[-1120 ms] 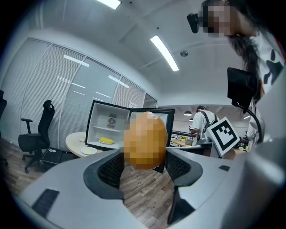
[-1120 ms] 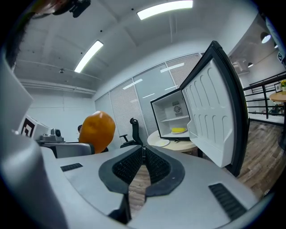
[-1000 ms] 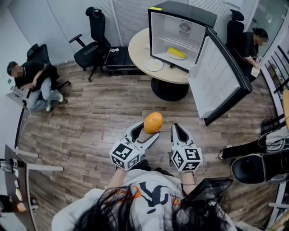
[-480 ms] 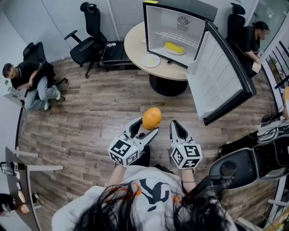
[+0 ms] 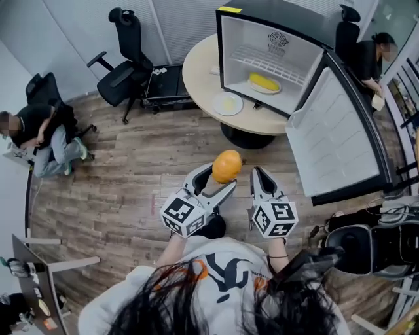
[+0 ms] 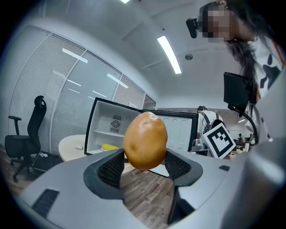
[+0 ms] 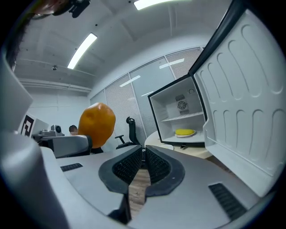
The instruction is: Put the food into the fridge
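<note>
Between the jaws of the left gripper [image 5: 219, 178]: one orange-brown food piece [image 5: 226, 165], clamped at its sides, carried above the floor. Right gripper [image 5: 260, 173]: jaws closed, empty, just right of it.
Change: fridge [image 5: 275, 16] on the round surface [image 5: 200, 72] stands nearer than a second ago, so the approach is under way and placing has not begun.
Clearance: door [image 5: 340, 131] swung wide at right, its edge near the path. Yellow item [image 5: 264, 82] lies low inside, with room to its left.

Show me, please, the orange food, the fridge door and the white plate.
orange food [image 5: 226, 165], head view, its rounded middle.
fridge door [image 5: 344, 137], head view, its white inner lining.
white plate [image 5: 217, 105], head view, its left rim.
</note>
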Action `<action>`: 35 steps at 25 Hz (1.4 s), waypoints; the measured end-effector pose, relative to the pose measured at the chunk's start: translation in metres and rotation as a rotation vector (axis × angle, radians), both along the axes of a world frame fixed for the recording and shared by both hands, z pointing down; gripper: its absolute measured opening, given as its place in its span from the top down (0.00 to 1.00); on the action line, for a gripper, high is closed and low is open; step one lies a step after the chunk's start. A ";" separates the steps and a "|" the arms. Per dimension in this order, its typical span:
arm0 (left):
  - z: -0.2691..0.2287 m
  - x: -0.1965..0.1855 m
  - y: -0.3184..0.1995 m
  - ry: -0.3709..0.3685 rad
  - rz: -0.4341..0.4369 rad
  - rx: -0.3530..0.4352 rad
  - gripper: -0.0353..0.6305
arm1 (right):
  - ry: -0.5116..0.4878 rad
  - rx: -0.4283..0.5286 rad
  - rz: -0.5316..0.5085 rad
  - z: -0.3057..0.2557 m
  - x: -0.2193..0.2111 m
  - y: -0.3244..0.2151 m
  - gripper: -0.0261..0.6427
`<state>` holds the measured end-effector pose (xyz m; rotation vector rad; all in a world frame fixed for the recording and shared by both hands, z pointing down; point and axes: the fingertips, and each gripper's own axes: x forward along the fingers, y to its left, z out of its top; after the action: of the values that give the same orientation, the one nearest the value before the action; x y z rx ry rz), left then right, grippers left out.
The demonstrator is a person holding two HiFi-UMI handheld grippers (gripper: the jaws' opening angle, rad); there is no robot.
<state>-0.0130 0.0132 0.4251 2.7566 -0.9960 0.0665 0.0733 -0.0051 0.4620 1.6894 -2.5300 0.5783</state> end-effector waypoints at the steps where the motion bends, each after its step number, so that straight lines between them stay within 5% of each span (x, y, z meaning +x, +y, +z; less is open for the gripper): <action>1: -0.002 -0.007 -0.012 0.005 0.005 0.003 0.51 | 0.001 0.002 0.002 -0.001 -0.007 -0.013 0.91; 14: 0.005 -0.090 -0.140 0.056 0.027 -0.035 0.51 | 0.034 -0.029 0.058 0.003 -0.068 -0.116 0.91; 35: 0.029 -0.064 -0.227 0.064 0.091 -0.147 0.51 | 0.080 -0.056 0.113 0.009 -0.034 -0.202 0.91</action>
<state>-0.0768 -0.2133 0.4538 2.6507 -0.8158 0.0627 0.0394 -0.2070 0.4714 1.8072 -2.3540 0.5698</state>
